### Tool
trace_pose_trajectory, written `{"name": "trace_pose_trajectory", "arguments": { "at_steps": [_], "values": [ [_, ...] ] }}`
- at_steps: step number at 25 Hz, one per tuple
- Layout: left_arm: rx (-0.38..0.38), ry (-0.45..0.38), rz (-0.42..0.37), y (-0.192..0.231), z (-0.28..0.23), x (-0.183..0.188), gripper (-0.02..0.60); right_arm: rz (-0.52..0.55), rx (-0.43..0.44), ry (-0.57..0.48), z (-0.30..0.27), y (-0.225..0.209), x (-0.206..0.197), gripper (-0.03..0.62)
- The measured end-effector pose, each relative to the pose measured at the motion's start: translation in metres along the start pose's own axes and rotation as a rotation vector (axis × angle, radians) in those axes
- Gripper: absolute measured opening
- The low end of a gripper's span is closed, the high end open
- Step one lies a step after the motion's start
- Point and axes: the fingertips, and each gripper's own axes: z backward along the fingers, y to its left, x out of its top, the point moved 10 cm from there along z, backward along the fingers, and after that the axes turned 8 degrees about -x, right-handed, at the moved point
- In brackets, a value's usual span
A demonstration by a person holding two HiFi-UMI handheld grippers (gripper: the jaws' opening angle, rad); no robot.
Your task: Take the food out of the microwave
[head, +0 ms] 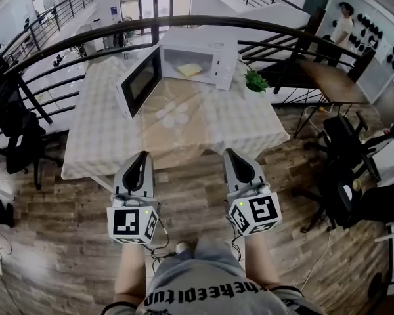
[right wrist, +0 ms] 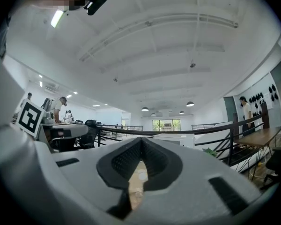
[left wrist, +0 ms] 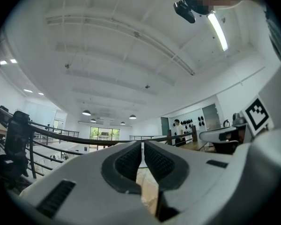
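A white microwave (head: pixel 207 58) stands at the far side of the table (head: pixel 105 143), which has a checked cloth. Its door (head: pixel 139 81) hangs open to the left. Inside lies a pale yellow piece of food (head: pixel 189 69). My left gripper (head: pixel 143 155) and right gripper (head: pixel 230 151) are side by side over the table's near edge, well short of the microwave, and both point toward it. Each is shut and holds nothing. In the left gripper view the left gripper (left wrist: pixel 143 146) shows its pads together. The right gripper (right wrist: pixel 140 142) is closed the same way in the right gripper view.
A small green plant (head: pixel 255 81) sits at the microwave's right. A curved dark railing (head: pixel 262 26) runs behind the table. Black chairs stand at left (head: pixel 16 136) and right (head: pixel 345 143). A brown desk (head: pixel 335 81) and a person (head: pixel 343 23) are at far right.
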Motion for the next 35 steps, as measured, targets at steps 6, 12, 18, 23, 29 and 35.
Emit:
{"name": "trace_pose_trajectory", "arguments": {
  "at_steps": [6,12,18,23,29,35],
  "values": [
    [0.002,0.018,0.020,0.014,-0.005,-0.002,0.018,-0.002,-0.003,0.013,-0.017,0.004,-0.003,0.005],
    [0.022,0.022,0.028,0.035,-0.021,-0.009,0.018,-0.007,0.007,0.013,-0.050,0.002,-0.008,0.005],
    [0.021,0.012,0.012,0.053,-0.050,-0.019,0.018,-0.014,0.027,0.009,-0.089,-0.006,-0.014,0.005],
    [0.019,0.012,0.010,0.069,-0.089,-0.026,0.018,-0.011,0.037,0.008,-0.131,-0.021,-0.015,0.005],
    [0.033,0.000,0.015,0.088,-0.138,-0.027,0.018,-0.006,0.045,0.005,-0.181,-0.043,-0.013,0.005],
    [0.048,-0.015,0.008,0.102,-0.180,-0.031,0.018,-0.005,0.068,-0.001,-0.226,-0.065,-0.008,0.005]
  ]
}}
